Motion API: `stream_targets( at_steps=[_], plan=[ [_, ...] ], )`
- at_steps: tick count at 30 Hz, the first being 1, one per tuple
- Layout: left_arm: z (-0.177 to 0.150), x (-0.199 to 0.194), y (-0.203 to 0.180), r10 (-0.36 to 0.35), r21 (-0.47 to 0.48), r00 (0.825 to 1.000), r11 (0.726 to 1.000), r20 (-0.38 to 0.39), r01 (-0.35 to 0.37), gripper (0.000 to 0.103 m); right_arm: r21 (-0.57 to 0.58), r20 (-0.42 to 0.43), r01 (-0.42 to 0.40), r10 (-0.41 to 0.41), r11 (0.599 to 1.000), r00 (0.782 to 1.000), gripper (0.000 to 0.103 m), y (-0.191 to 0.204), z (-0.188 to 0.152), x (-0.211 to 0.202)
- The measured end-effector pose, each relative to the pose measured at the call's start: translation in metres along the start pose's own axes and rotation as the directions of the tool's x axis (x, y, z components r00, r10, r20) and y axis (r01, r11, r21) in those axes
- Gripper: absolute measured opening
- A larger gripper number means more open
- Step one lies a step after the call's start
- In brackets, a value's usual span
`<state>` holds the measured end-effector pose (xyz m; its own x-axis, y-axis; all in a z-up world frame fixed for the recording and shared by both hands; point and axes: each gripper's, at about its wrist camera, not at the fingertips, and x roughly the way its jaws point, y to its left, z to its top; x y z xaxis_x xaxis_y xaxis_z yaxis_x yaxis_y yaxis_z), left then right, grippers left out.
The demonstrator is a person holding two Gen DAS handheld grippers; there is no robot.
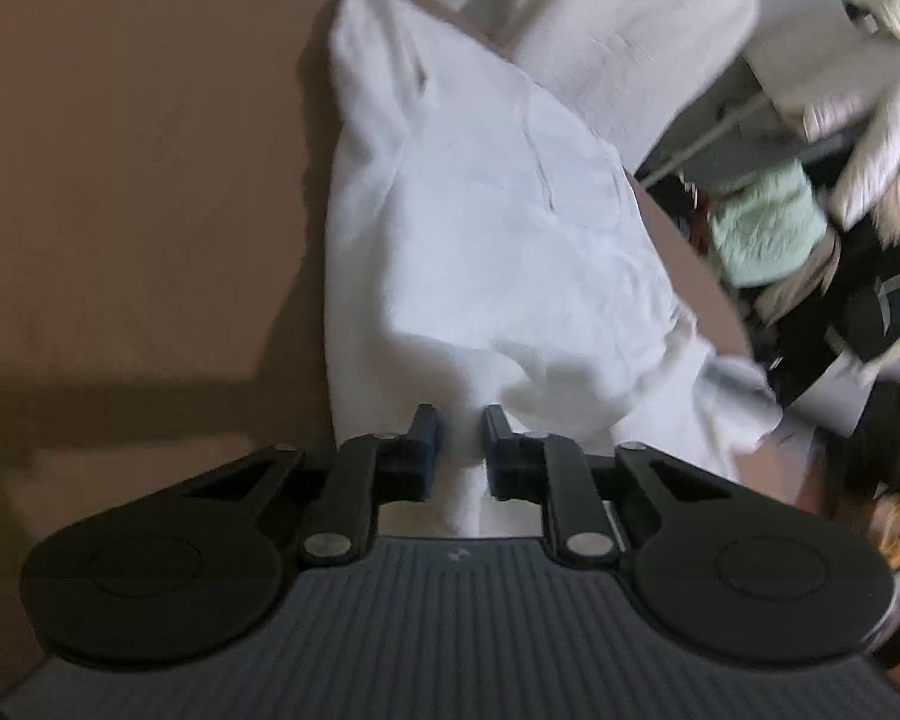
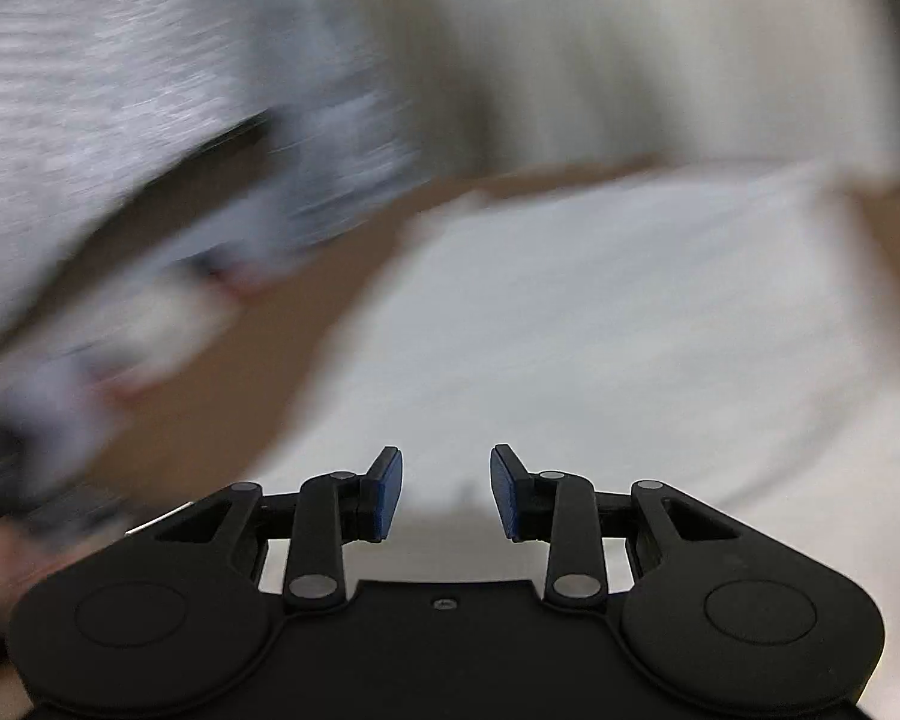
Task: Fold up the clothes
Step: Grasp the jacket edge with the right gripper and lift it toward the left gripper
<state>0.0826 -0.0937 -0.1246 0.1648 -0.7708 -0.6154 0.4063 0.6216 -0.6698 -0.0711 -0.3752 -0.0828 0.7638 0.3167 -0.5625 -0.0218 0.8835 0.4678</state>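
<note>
Here, in the left wrist view, the left gripper (image 1: 461, 420) has its fingers (image 1: 424, 427) close together with a fold of the white garment (image 1: 480, 228) between them; whether they pinch it is hard to tell. The garment lies across the brown surface (image 1: 138, 180), running to the top middle. In the blurry right wrist view, the right gripper (image 2: 446, 468) has its fingers (image 2: 387, 492) spread, holding nothing, over the white garment (image 2: 600, 330) in the middle.
</note>
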Motion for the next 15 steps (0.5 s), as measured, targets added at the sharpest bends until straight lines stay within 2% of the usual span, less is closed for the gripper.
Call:
stream_targets(
  at_steps=[2,4,6,9,13,14,15],
  plan=[
    [-0.001,0.003,0.005,-0.031,-0.042,0.999,0.999,-0.009,0.030,0.011,-0.020,-0.103,-0.126,0.123,0.992,0.987,0.038,0.023,-0.017,0.029],
    [-0.001,0.006,0.007,-0.063,-0.056,0.998,0.996,-0.009,0.063,0.011,-0.041,-0.176,-0.204,0.193,0.978,0.965,0.037,0.042,-0.029,0.055],
    [-0.001,0.008,0.006,-0.096,-0.058,0.995,0.994,-0.004,0.096,0.011,-0.044,-0.210,-0.216,0.202,0.975,0.957,0.038,0.052,-0.036,0.078],
    [-0.001,0.008,0.008,-0.116,-0.055,0.993,0.992,0.005,0.116,0.011,0.030,-0.224,-0.196,0.197,0.980,0.954,0.038,0.041,-0.039,0.109],
    [-0.002,0.005,0.014,-0.137,-0.077,0.991,0.988,0.015,0.137,0.011,0.121,-0.170,-0.212,0.230,0.970,0.958,0.040,0.034,-0.046,0.132],
    [-0.002,0.005,0.015,-0.137,-0.081,0.990,0.987,0.018,0.138,0.011,0.135,-0.150,-0.235,0.254,0.963,0.956,0.036,0.034,-0.048,0.135],
    [-0.001,0.005,0.017,-0.136,-0.083,0.990,0.987,0.020,0.137,0.011,0.134,-0.137,-0.247,0.265,0.960,0.954,0.016,0.037,-0.049,0.134]
  ],
)
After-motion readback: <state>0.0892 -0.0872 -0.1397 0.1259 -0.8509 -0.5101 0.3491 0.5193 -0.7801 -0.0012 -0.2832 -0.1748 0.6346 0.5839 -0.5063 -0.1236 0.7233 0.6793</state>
